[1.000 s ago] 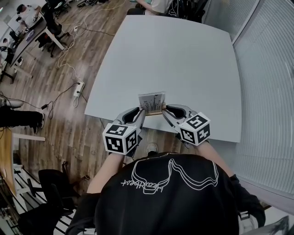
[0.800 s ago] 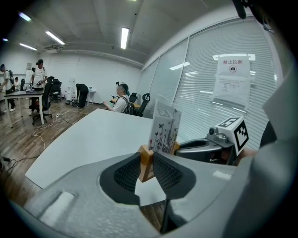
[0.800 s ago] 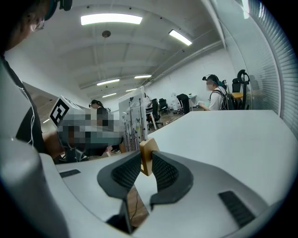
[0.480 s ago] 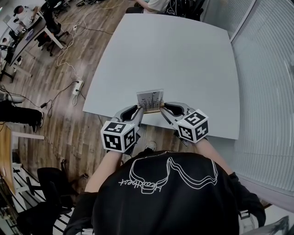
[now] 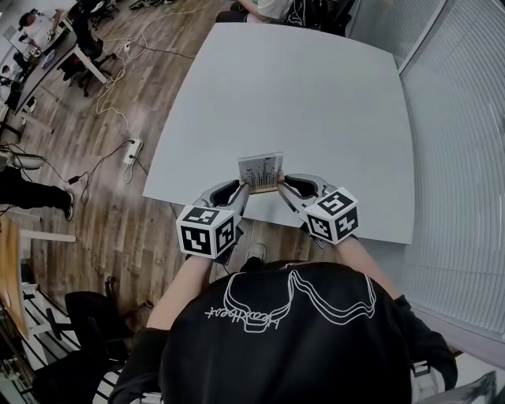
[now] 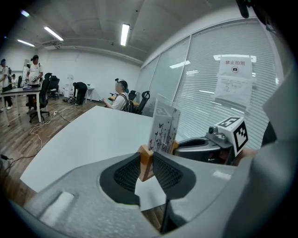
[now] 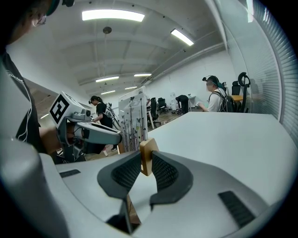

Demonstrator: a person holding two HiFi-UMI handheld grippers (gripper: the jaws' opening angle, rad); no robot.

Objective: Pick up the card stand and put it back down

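The card stand (image 5: 260, 173) is a small wooden bar with a printed card upright in it, at the near edge of the white table (image 5: 316, 102). My left gripper (image 5: 241, 192) is shut on the bar's left end, and the wooden end (image 6: 145, 162) sits between its black pads. My right gripper (image 5: 282, 188) is shut on the right end, where the wood (image 7: 148, 156) shows pinched between its pads. The card (image 6: 164, 124) stands upright between both grippers. Whether the bar rests on the table or hangs just above it, I cannot tell.
The table's near edge runs right under the grippers, with wooden floor below. A person (image 5: 264, 8) sits at the table's far end. Window blinds (image 5: 465, 158) line the right side. A power strip (image 5: 134, 150) and cables lie on the floor at the left.
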